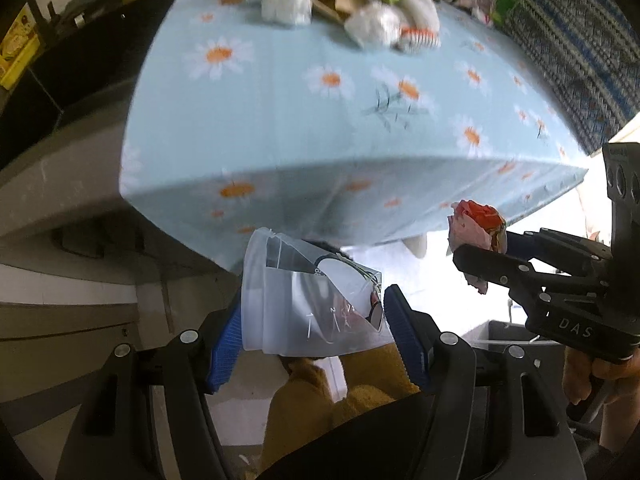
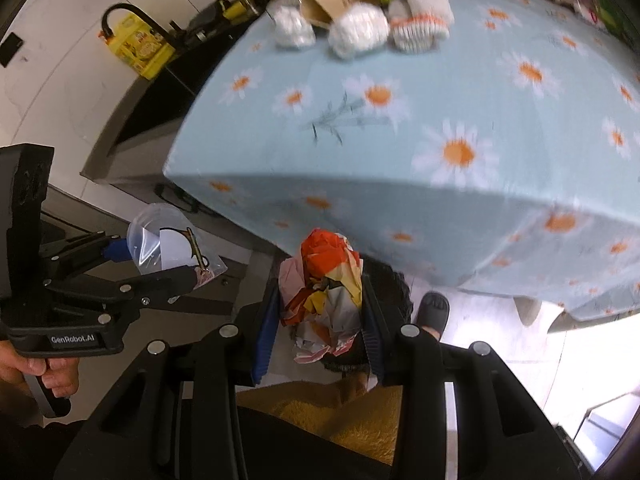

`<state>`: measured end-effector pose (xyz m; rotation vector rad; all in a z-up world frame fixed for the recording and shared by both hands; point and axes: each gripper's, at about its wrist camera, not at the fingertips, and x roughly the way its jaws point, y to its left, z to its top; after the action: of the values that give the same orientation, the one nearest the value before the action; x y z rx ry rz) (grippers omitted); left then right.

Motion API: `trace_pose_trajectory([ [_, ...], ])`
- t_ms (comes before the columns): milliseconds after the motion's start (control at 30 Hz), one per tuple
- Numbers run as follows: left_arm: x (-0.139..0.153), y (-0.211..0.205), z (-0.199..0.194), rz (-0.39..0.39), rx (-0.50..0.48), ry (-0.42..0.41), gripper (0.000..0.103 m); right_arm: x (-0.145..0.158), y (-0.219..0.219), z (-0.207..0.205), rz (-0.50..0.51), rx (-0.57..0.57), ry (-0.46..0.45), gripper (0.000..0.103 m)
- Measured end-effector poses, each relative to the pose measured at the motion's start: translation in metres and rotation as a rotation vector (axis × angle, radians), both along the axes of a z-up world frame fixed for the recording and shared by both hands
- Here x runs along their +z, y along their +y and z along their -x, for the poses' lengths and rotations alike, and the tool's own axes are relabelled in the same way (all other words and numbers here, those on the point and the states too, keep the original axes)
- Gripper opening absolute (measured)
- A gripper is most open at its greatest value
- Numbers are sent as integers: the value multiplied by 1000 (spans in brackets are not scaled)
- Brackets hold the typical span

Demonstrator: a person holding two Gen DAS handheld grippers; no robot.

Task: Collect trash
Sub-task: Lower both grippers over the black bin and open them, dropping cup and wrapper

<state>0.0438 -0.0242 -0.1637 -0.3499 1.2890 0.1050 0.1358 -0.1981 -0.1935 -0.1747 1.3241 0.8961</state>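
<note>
My left gripper (image 1: 316, 320) is shut on a crushed clear plastic cup (image 1: 296, 300), held below the table's front edge; the cup also shows in the right wrist view (image 2: 168, 246). My right gripper (image 2: 320, 312) is shut on a crumpled red, orange and white paper wrapper (image 2: 324, 280), also held below the table edge; the wrapper shows at the right of the left wrist view (image 1: 478, 226). More trash lies at the far end of the table: white crumpled plastic bags (image 2: 356, 34), a brown paper box (image 2: 324, 6) and white gloves (image 2: 420, 16).
The table (image 1: 320, 120) has a light blue daisy cloth. A dark counter with a yellow oil bottle (image 2: 138, 46) stands at the left. A grey bin rim (image 1: 508, 330) shows low right. My slippered foot (image 2: 434, 308) is on the floor.
</note>
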Motion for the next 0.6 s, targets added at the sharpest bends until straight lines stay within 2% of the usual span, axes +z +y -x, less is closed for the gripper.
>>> trace_pose_trajectory([
  [600, -105, 0, -2, 27, -58, 156, 65, -102, 4, -1, 97, -75, 173, 40],
])
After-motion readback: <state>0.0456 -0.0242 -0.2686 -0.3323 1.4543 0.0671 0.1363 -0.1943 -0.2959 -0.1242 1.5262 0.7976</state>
